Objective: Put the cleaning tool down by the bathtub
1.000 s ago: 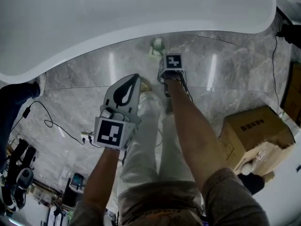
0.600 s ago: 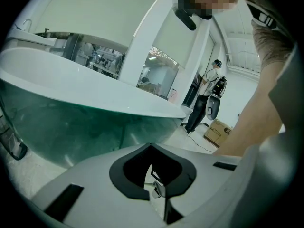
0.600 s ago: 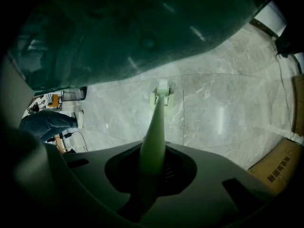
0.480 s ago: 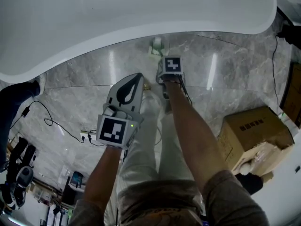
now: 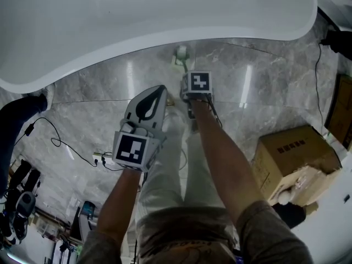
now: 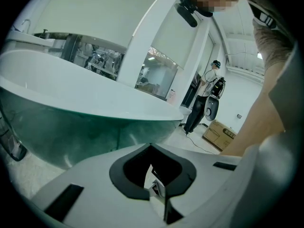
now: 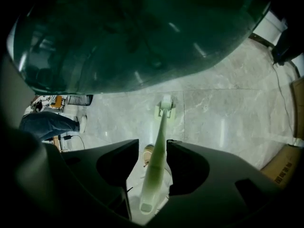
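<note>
Beside the bathtub [image 5: 137, 26] the cleaning tool [image 7: 160, 137] already stands head-down on the floor [image 5: 264, 92] — my right gripper [image 7: 153, 148] has just been opening its jaws, the handle loose between them, my left gripper [image 5: 158, 91] clenched empty — so only pulling clear remains, I judge.

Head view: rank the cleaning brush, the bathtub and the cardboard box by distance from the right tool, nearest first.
1. Cleaning brush: its handle stands between the jaws of the right tool, which have just been opening.
2. Bathtub: its rim lies just beyond the brush head, at the top of the view.
3. Cardboard box: on the floor at the lower right.
</note>
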`<state>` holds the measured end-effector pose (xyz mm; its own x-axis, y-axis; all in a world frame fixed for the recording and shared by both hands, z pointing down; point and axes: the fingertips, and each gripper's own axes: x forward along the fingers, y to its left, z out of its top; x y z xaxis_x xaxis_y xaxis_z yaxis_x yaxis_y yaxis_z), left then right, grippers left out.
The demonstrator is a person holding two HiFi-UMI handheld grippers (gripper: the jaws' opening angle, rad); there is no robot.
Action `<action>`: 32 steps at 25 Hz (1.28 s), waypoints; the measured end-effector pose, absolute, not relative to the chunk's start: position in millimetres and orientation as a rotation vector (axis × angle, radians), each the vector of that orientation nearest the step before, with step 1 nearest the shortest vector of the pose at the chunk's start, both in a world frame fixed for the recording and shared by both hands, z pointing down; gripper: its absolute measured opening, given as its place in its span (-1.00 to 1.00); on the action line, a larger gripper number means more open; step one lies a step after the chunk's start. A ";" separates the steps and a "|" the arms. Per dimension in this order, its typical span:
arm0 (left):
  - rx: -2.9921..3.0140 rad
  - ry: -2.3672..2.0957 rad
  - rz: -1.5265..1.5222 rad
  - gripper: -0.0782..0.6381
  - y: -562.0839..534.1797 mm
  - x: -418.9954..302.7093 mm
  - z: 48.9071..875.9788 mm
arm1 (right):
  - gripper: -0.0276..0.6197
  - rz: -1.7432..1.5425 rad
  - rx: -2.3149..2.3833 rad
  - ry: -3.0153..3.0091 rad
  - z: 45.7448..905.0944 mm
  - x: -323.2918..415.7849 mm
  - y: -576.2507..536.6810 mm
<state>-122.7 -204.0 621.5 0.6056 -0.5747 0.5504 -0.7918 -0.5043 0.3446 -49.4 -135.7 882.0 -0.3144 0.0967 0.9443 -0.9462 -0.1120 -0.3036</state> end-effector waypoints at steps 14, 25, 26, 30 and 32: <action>2.288 -1.107 0.508 -0.78 -195.1 -109.5 553.6 | -0.90 1.494 1.091 -1.451 768.9 -26.8 -136.4; 2.239 -1.122 0.568 -0.78 -167.7 -102.3 470.9 | -0.90 1.475 1.166 -1.661 620.7 -15.1 -144.6; 2.241 -1.127 0.567 -0.78 -164.6 -101.2 461.7 | -0.90 1.462 1.166 -1.691 605.2 -14.9 -145.3; 2.257 -1.129 0.559 -0.78 -154.4 -93.2 428.3 | -0.90 1.425 1.170 -1.815 543.8 -13.2 -147.8; 2.251 -1.120 0.562 -0.78 -147.9 -88.6 413.8 | -0.90 1.412 1.170 -1.870 515.3 -10.8 -147.0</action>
<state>-88.6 -147.9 413.8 0.5637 -0.5836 0.5845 -0.8175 -0.4956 0.2935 -10.8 -147.0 515.3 -0.4940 -0.3263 0.8059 -0.8645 0.0852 -0.4954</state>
